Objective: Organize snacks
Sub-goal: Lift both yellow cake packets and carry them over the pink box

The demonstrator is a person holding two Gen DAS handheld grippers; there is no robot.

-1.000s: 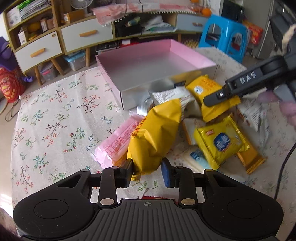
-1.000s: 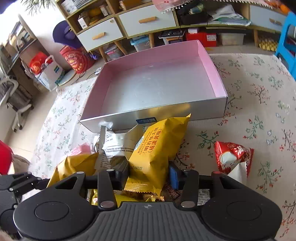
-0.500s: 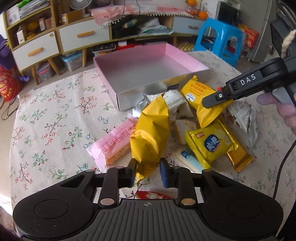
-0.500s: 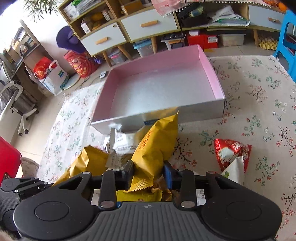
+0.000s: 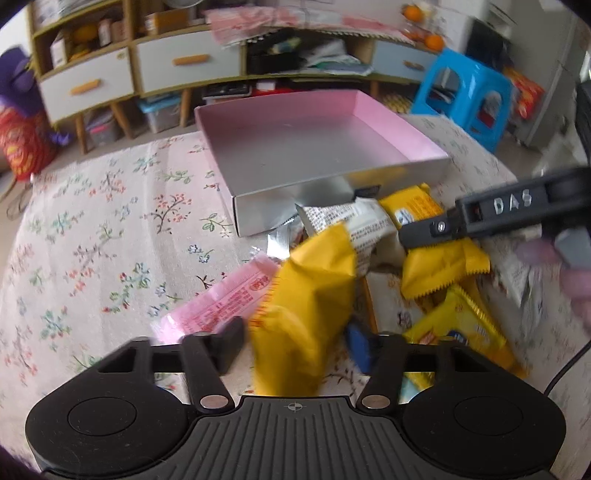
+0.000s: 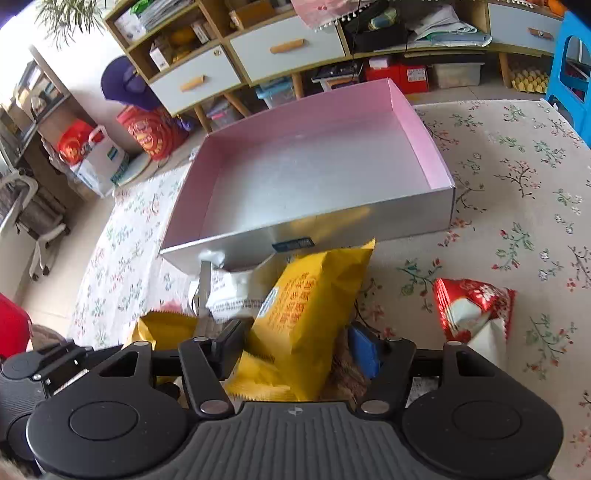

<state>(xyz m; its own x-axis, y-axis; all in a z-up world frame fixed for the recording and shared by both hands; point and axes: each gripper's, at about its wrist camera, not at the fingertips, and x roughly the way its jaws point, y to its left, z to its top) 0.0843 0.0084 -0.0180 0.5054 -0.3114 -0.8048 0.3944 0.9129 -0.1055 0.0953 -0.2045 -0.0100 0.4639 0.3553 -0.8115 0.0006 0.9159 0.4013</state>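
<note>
your left tool (image 5: 295, 341) and right tool (image 6: 295, 347) each gape wide around one crinkly yellow foil snack packet (image 5: 306, 314), unpinched; one shallow rectangular pink-lined box (image 6: 314, 173) sits beyond.

Both of my wrist views are lit by soft, even daylight, bright enough that colours read cleanly. In the right wrist view the top left corner washes out near the plant (image 6: 70, 18), so I take the light to enter from that side. Shadows on the floral tablecloth (image 6: 517, 192) are faint. The silver box (image 6: 314, 173) shows a dull sheen on its floor and mirrors yellow on its front wall. My left wrist view is motion-blurred: the yellow packet (image 5: 306, 314) smears, as do the drawers (image 5: 85, 85). The right wrist view is sharp. Fisheye bending curves the edges, and the corners vignette dark.
</note>
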